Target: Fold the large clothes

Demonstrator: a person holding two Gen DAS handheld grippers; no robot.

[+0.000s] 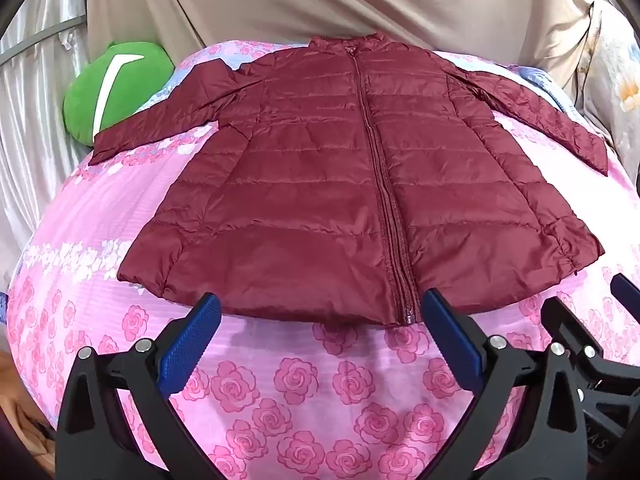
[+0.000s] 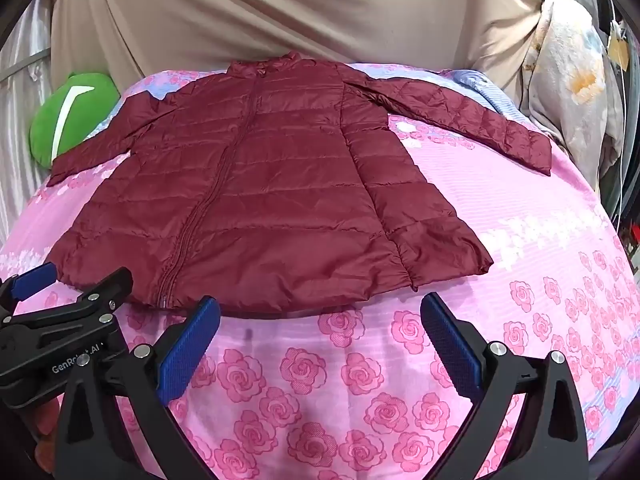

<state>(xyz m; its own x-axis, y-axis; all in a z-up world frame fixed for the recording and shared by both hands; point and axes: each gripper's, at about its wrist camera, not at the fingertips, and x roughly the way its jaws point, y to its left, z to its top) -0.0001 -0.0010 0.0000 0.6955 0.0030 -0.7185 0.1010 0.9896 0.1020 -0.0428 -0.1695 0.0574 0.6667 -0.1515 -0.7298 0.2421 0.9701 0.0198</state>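
Note:
A dark red quilted jacket (image 1: 340, 184) lies flat and zipped on a pink rose-print bed cover (image 1: 300, 392), sleeves spread out to both sides. It also shows in the right wrist view (image 2: 260, 200). My left gripper (image 1: 320, 308) is open and empty, hovering just before the jacket's hem near the zipper end. My right gripper (image 2: 320, 310) is open and empty, just before the hem right of the zipper. The right gripper shows at the right edge of the left wrist view (image 1: 592, 340); the left gripper shows at the left of the right wrist view (image 2: 60, 300).
A green plush cushion (image 1: 116, 88) lies at the back left by the left sleeve's cuff. A beige sheet (image 1: 320, 0) hangs behind the bed. A floral pillow (image 2: 576, 80) stands at the back right. Bare pink cover (image 2: 540, 280) lies right of the jacket.

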